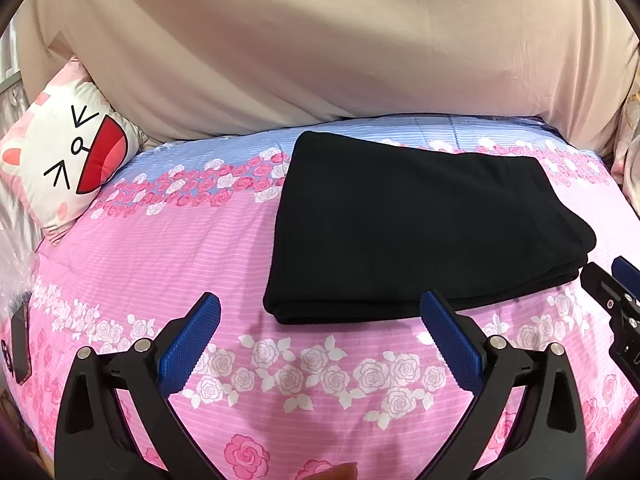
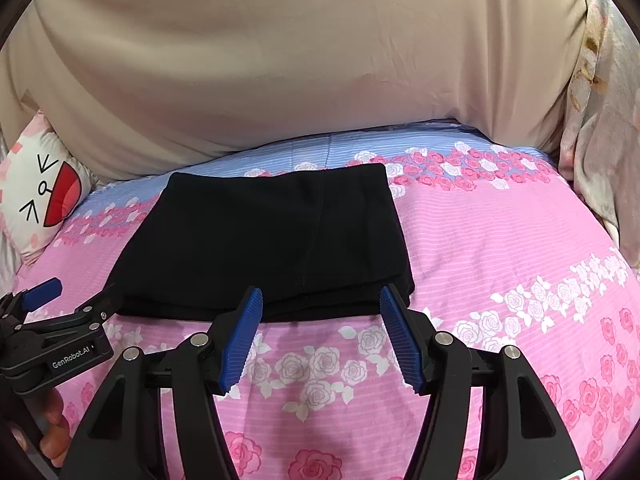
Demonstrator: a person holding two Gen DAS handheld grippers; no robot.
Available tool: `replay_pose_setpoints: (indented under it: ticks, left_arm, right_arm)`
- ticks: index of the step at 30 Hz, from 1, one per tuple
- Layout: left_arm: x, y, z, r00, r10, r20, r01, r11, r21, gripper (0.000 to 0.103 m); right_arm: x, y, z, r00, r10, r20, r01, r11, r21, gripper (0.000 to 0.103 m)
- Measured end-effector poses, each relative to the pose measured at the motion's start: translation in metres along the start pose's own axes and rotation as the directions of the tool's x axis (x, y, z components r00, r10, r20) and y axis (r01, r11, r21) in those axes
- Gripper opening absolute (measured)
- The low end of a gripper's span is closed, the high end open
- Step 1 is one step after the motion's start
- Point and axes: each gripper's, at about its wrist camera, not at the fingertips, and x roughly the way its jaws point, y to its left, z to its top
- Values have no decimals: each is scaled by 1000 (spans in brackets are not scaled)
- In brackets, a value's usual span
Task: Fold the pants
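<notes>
From the left wrist view, the left gripper hovers over the pink rose-print bedspread with its jaws spread wide, holding nothing — the black pants lie folded into a neat stack just ahead and to its right. A cat-face pillow leans at the far left.

From the right wrist view, the right gripper is also wide open and empty, its blue fingertips right at the near edge of the pants.
</notes>
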Motion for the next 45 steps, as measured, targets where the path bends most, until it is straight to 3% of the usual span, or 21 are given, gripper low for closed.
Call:
replay_pose_setpoints:
  ticks: [45]
  left_arm:
    - [0,-3,-1,1000,3,-6,-3,1000,3,98]
  right_arm:
    - [1,0,-3,1000,-3,-11,3,1000,-7,61]
